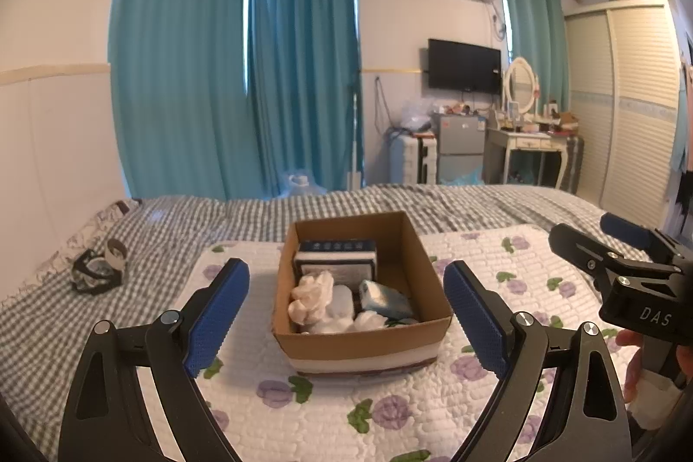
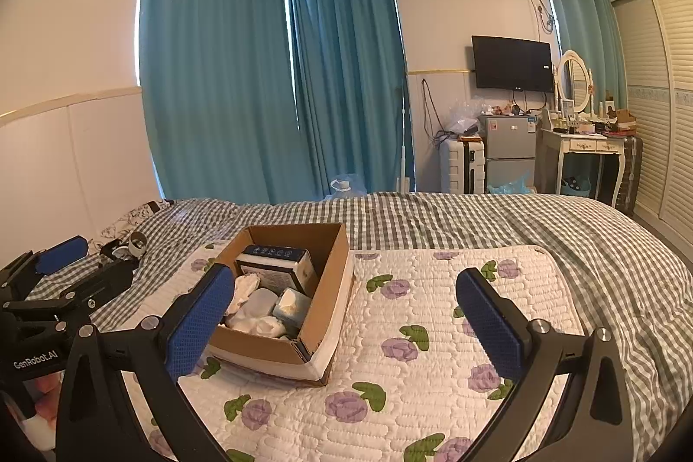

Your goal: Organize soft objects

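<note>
Cardboard box point(image 1: 363, 338) at my 12 o'clock on the floral quilt point(image 1: 498, 258), packed with white soft bundles point(image 1: 312, 295); lower contents hidden. Left gripper point(image 1: 346, 321) spread wide, empty. Right gripper point(image 2: 344, 325) wide, empty; its left finger point(image 2: 199, 321) masks the box's near corner.

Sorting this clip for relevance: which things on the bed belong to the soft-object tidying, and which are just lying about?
Job:
- brown cardboard box on the white floral quilted mat
- white crumpled soft items inside it
- pale blue soft packet inside it
- left hand-held gripper and right hand-held gripper, both open and empty

Lying about:
- black strap bundle with a tape roll
- grey checked bedsheet
</note>
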### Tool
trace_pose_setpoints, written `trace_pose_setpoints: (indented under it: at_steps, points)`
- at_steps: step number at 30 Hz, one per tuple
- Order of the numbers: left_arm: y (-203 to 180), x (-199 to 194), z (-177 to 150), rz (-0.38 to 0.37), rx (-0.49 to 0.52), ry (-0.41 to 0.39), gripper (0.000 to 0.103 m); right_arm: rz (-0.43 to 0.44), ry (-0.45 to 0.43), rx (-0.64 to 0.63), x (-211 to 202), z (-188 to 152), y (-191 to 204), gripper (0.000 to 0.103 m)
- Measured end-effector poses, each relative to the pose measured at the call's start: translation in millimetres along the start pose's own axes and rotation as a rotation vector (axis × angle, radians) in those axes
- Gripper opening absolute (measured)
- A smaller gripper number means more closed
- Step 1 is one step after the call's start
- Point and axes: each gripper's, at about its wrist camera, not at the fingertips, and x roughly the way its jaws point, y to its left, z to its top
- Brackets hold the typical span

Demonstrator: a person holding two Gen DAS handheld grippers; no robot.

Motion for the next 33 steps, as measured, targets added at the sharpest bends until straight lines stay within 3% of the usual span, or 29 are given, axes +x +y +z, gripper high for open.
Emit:
trace_pose_setpoints:
  at_steps: [33]
  points:
    - [2.3, -0.3, -3.0, 0.023, 0.011, 0.001, 0.093, 0.001, 0.005, -0.005, 3.4, -7.3, 1.4, 0.103]
